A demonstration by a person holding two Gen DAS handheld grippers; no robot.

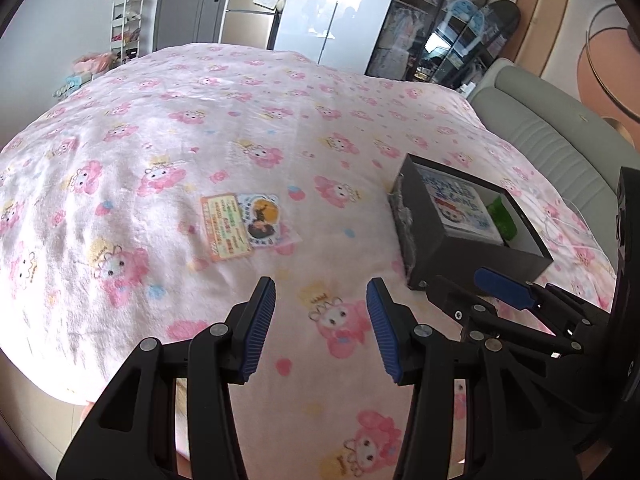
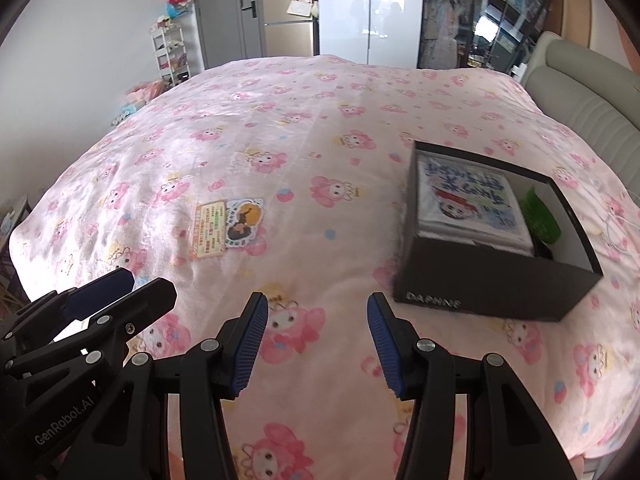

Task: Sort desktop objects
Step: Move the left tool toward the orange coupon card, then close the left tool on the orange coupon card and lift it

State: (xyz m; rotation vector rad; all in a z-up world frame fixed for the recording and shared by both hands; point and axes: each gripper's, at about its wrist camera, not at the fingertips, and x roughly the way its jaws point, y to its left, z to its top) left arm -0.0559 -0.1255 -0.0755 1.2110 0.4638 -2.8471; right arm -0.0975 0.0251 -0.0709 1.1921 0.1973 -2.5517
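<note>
Both tongs wide, holding nothing: left gripper (image 1: pixel 321 330), right gripper (image 2: pixel 317 346). Sticker packet (image 2: pixel 228 227) lies flat on pink blanket (image 2: pixel 304 92) at 11 o'clock, unobstructed. Black DAPHNE box (image 2: pixel 492 284) at 2 o'clock holds a printed booklet (image 2: pixel 470 200) and a green item (image 2: pixel 542 216).

Pink bedspread (image 2: pixel 320 120), seemingly glass-fronted cabinet (image 2: pixel 452 20)

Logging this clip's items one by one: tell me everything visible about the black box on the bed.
The black box is a lidless rectangular carton, apparently cardboard, with a white interior and "DAPHNE" printed on its near side. It sits upright on the pink cartoon-print blanket, toward the grey headboard. Inside lies a flat white illustrated packet with blue lettering, and beside it something green, unidentifiable. One side, seen from the left wrist, looks scuffed. Neither pair of tongs touches it.
</note>
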